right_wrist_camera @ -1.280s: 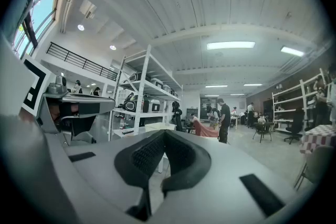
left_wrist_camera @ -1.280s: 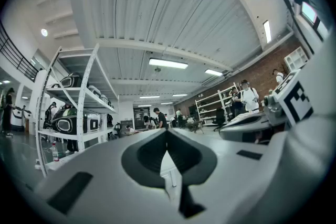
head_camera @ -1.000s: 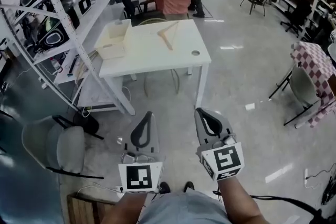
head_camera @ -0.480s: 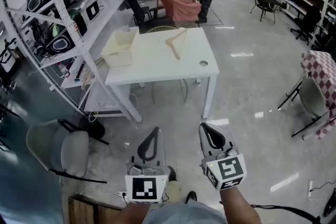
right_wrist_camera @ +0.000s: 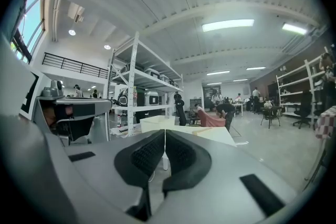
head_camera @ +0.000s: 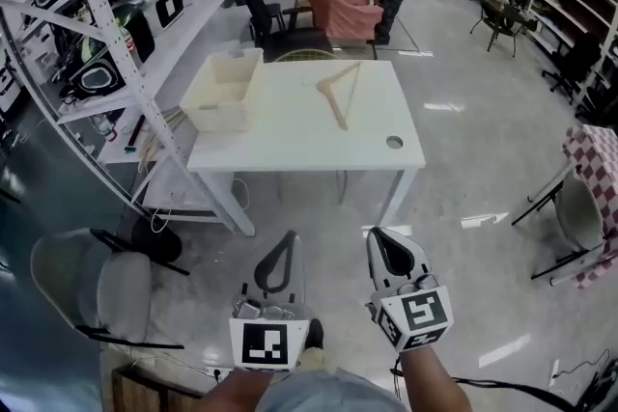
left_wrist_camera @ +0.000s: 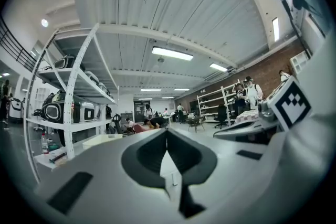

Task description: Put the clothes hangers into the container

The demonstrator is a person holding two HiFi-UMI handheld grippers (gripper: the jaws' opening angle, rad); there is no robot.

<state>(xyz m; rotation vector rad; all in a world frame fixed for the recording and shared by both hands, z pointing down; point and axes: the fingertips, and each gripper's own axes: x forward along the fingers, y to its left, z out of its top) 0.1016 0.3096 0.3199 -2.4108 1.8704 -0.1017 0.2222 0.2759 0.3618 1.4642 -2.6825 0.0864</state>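
A pale wooden clothes hanger (head_camera: 340,90) lies on the white table (head_camera: 290,135) toward its far side. A cream open-top container (head_camera: 223,90) sits on the table's left end. Both grippers are held over the floor, well short of the table's near edge. My left gripper (head_camera: 286,239) is shut and empty, its tips meeting in the left gripper view (left_wrist_camera: 167,134). My right gripper (head_camera: 379,238) is shut and empty too; in the right gripper view (right_wrist_camera: 165,132) the container (right_wrist_camera: 156,122) and the table (right_wrist_camera: 215,135) show beyond its tips.
White metal shelving (head_camera: 106,5) with appliances runs along the left, next to the table. A grey chair (head_camera: 92,289) stands at lower left and a folding chair (head_camera: 584,217) with a checkered cloth at right. People work by a pink cloth (head_camera: 338,10) beyond the table.
The table, hanger and container have come closer and lower in the head view as I walk toward them. Both grippers stay shut, side by side.
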